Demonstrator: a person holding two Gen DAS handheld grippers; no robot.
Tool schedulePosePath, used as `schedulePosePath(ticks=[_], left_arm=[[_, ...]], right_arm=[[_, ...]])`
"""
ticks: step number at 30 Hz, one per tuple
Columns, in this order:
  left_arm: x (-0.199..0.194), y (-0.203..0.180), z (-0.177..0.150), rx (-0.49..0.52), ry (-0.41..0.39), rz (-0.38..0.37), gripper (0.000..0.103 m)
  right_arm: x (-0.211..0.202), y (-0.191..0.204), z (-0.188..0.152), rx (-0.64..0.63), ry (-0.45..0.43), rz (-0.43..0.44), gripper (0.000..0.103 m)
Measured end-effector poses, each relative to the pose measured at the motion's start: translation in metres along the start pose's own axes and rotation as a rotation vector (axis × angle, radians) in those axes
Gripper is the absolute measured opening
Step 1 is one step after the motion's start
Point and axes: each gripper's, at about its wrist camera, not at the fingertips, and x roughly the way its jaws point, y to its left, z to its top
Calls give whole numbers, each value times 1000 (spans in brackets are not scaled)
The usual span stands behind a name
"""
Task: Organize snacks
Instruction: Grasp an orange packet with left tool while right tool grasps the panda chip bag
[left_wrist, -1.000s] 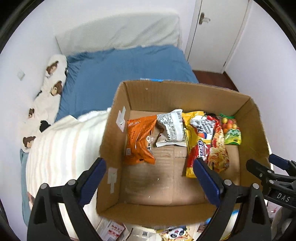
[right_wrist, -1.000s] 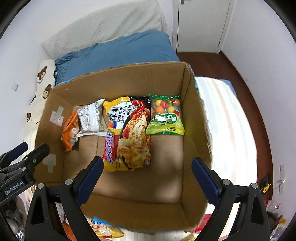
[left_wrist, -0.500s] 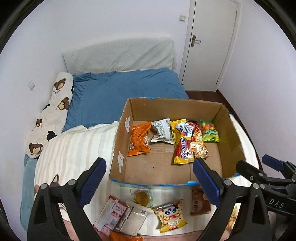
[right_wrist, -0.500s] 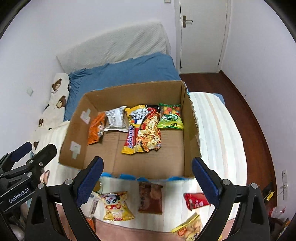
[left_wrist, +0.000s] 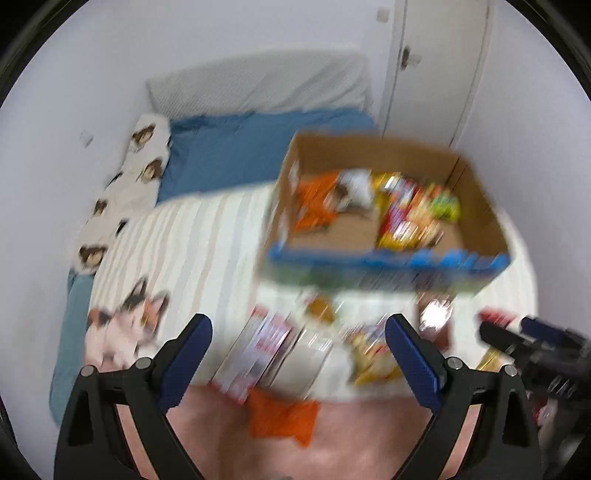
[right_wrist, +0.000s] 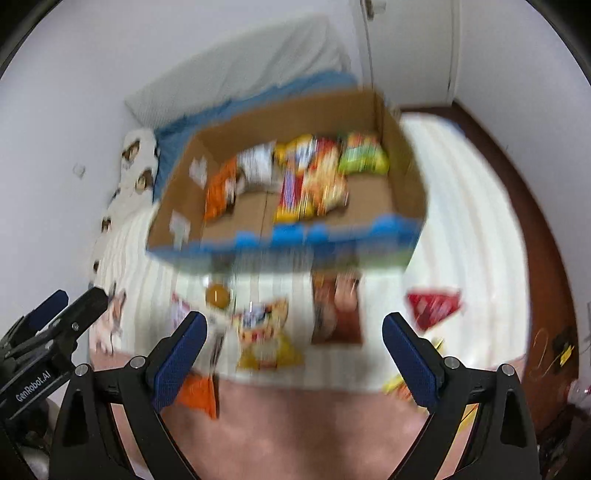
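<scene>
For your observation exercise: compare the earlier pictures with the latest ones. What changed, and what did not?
Both views have pulled back from the cardboard box, so loose snack packets on the bed in front of it now show. The left hand-held gripper and right hand-held gripper stay open and empty. The box's snacks are unmoved.

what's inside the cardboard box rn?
Inside the cardboard box: an orange packet, a white packet, yellow-red packets overlapping, and a green bag, along the far side. Whatever lies beneath them is covered; blur hides the labels.

Blurred cardboard box (left_wrist: 476, 206) of snacks (left_wrist: 406, 206) beyond spread fingers (left_wrist: 188, 350).
</scene>
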Motion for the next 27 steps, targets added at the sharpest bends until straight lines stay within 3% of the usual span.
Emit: schedulePosePath(ticks=[4,7,11,15,20,21,23,25,27], left_arm=[[49,19,-53,-13,197,3,96],[85,22,-85,-41,359,-50,96],[117,48,-116,-342,508,-217,96],[137,82,-134,-711,528,-380,96],[162,103,-147,-963,521,-400,93],[165,104,-149,-982,515,-385,91],[168,101,-150,-975,512,-354,74],[166,95,-141,-886,486,-308,66],[161,87,-128,-732,458,-240,55]], right_arm=[[36,-3,-27,-4,94,7,98],[58,-3,-37,-2,151,20,98],[79,-4,-45,-8,197,11,98],[95,-6,-46,7,226,10,98],[120,-2,-38,41,244,28,98],[128,3,-34,31,245,26,98],[141,12,-30,13,253,22,98],[157,23,-25,-7,266,18,98],[173,34,-22,-25,280,7,98]])
